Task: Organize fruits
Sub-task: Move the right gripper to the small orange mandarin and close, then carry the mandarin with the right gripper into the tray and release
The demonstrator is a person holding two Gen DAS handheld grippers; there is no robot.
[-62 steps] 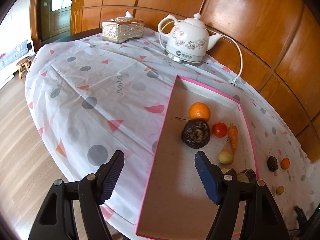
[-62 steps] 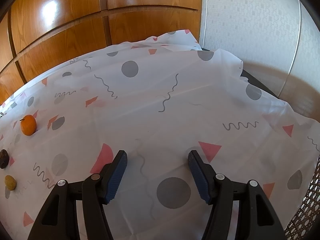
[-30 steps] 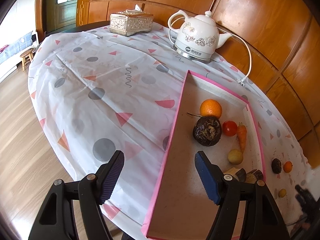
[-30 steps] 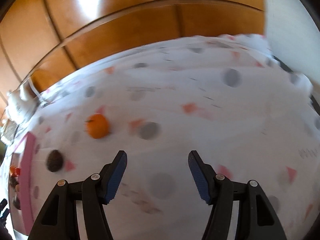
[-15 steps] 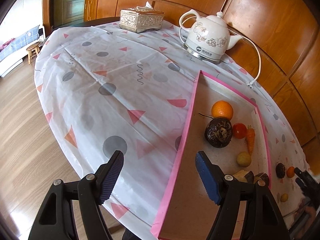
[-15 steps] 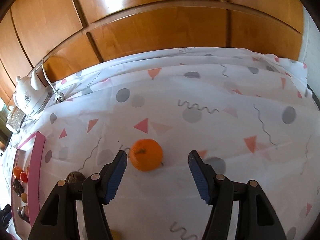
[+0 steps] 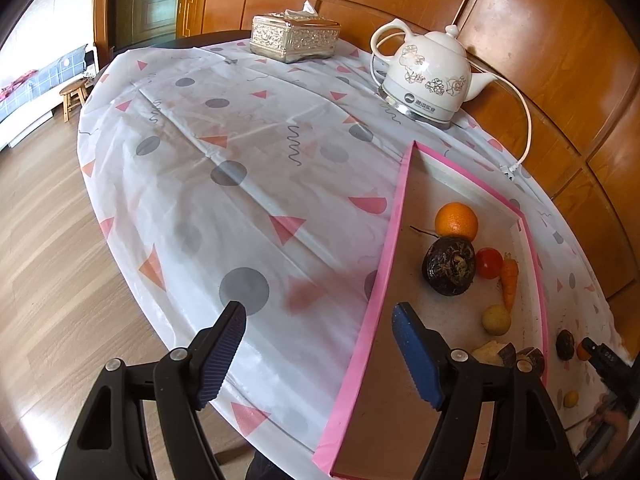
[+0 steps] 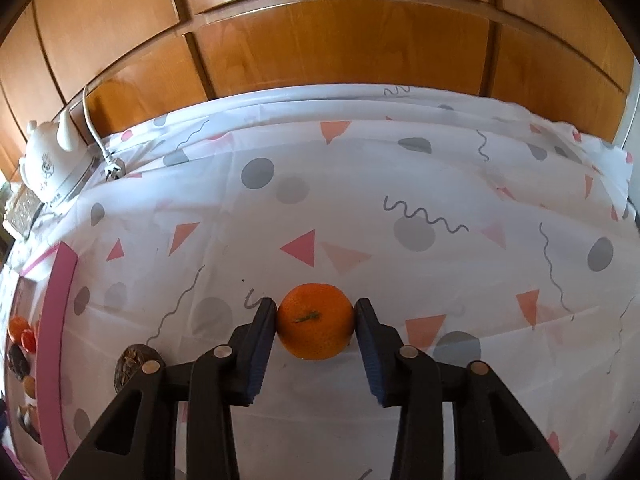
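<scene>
Since the earlier frames the right gripper (image 8: 315,322) has swung across the worktop from a bare stretch of cloth to the small orange (image 8: 315,321), and its fingers (image 8: 262,344) have just been closing; they now pinch the fruit from both sides, pads touching its skin. The orange rests on the patterned tablecloth (image 8: 420,184), well apart from the pink-edged tray (image 8: 56,344) at the left. A dark round fruit (image 8: 130,364) lies on the cloth between tray and gripper, partly hidden by the left finger's arm.

The left gripper (image 7: 318,350) hovers over the tray's near edge with its fingers spread wide and nothing between them. Inside the tray (image 7: 386,264) sit a large orange (image 7: 456,221), a dark rough fruit (image 7: 449,266) touching it, a small tomato (image 7: 489,263), a carrot (image 7: 509,282) and a yellowish fruit (image 7: 496,319). A white kettle (image 7: 430,80) and a tissue box (image 7: 295,38) stand at the far side.
</scene>
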